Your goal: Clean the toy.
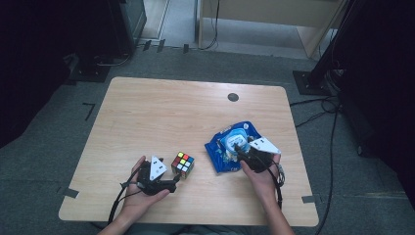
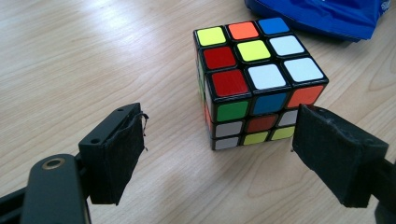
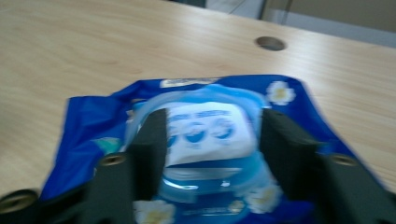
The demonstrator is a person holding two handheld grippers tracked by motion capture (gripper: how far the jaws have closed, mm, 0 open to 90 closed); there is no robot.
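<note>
My L gripper [image 2: 219, 154] open, jaws either side of cube's [image 2: 254, 79] near corner, not gripping; cube sits on table [image 1: 161, 112] front-left. My R gripper [image 3: 212, 140] open over blue wipes pack [image 3: 205, 140], jaws flanking lid, front-right.

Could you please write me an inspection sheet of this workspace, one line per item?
Surface: light wooden table, with a round cable hole near its far edge.
Job's things: colour cube standing on the table; blue wipes pack lying flat, lid side up.
Clutter: nothing seen.
Grippers: left gripper open, with the cube just beyond its jaws, apart from them; right gripper over the pack's lid, jaws apart to either side of the label.
Cables: one cable trails from the left gripper over the near edge; more lie on the floor at the right.
Surroundings: grey carpet, dark stands.
</note>
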